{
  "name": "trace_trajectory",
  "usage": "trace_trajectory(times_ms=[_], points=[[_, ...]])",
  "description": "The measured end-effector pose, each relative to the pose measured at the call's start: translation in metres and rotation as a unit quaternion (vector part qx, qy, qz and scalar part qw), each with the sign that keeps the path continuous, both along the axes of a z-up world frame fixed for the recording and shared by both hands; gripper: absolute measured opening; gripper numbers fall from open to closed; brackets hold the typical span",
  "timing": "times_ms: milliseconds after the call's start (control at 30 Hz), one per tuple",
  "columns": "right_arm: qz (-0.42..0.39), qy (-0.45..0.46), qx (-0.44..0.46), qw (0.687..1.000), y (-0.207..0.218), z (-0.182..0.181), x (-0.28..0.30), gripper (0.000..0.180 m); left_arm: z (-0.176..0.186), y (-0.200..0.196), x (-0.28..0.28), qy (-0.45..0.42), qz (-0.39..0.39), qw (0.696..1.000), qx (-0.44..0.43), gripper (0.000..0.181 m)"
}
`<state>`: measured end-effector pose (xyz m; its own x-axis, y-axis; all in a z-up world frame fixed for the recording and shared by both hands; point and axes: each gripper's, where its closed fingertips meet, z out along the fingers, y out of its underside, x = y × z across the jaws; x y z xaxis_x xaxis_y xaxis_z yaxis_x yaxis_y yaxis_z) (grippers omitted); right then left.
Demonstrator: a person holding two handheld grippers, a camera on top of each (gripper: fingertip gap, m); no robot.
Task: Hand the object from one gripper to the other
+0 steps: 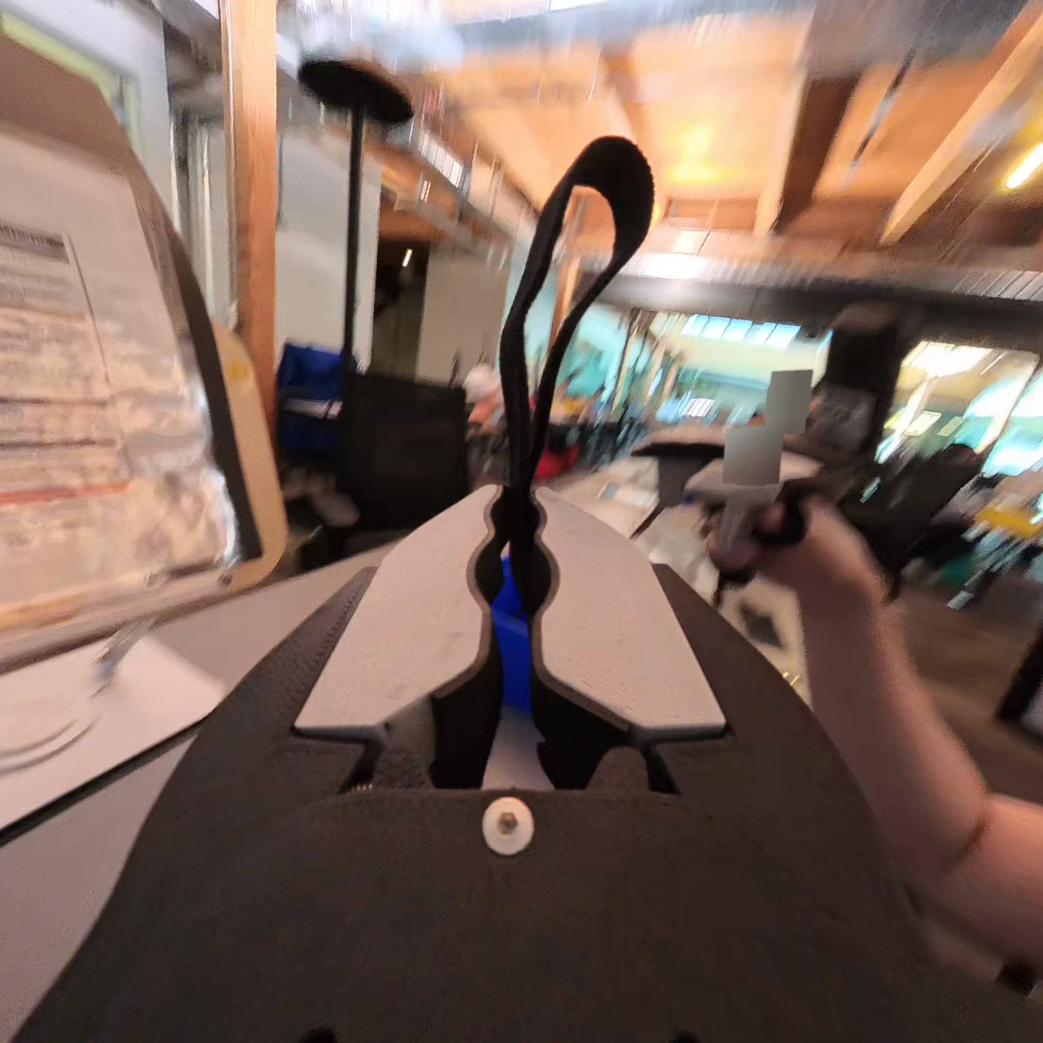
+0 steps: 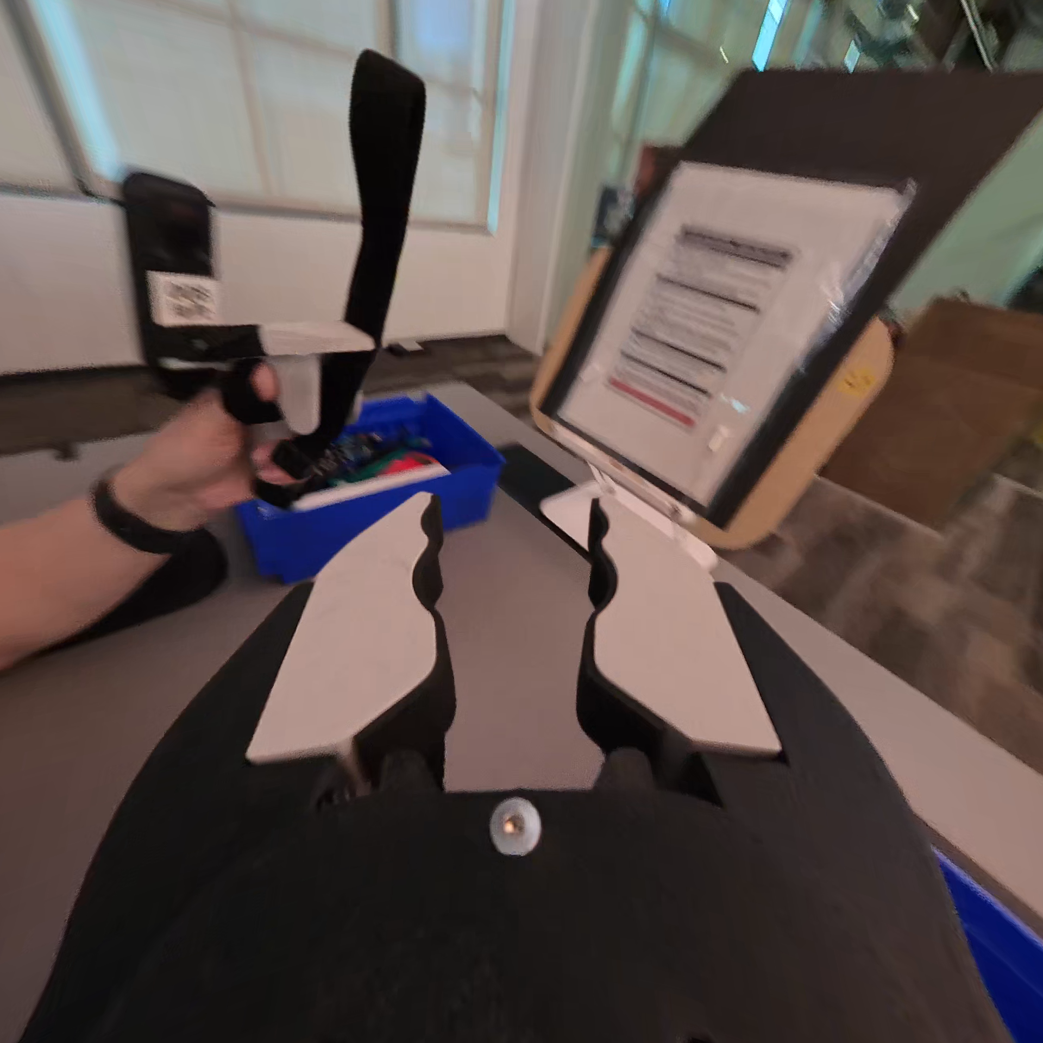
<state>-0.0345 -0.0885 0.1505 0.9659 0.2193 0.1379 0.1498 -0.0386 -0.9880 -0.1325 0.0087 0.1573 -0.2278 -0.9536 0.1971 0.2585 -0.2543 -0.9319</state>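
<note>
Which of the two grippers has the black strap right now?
The left gripper: its fingers are shut on the black strap, whose loop stands up above them. The right gripper is open and empty, apart from the strap.

There are two black hand-held tongs with pale flat fingers: the left tongs (image 1: pixel 516 508), closed on the one looped black fabric strap (image 1: pixel 570 293), and the right tongs (image 2: pixel 511 525), standing apart with nothing between them. One grey counter (image 2: pixel 496 598) carries one blue plastic bin (image 2: pixel 361 525) of mixed small items too blurred to count and one upright framed printed sheet (image 2: pixel 717 327). Two bare forearms show, one per view.
</note>
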Motion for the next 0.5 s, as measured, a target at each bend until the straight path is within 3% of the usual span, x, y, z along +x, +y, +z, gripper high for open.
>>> trace_trajectory(times_ms=[133, 333, 500], points=[[0.118, 0.041, 0.047, 0.991, 0.004, 0.009, -0.044, 0.052, 0.031, 0.015, -0.034, -0.115, -0.076, 0.985, -0.105, 0.004], [0.233, 0.130, 0.053, 0.962, 0.027, -0.004, -0.101, 0.051, 0.029, -0.016, -0.027, -0.099, -0.167, 0.976, -0.099, 0.005], [0.306, 0.212, 0.025, 0.928, 0.036, -0.018, -0.129, 0.040, 0.022, -0.049, -0.018, -0.071, -0.215, 0.972, -0.069, 0.005]])
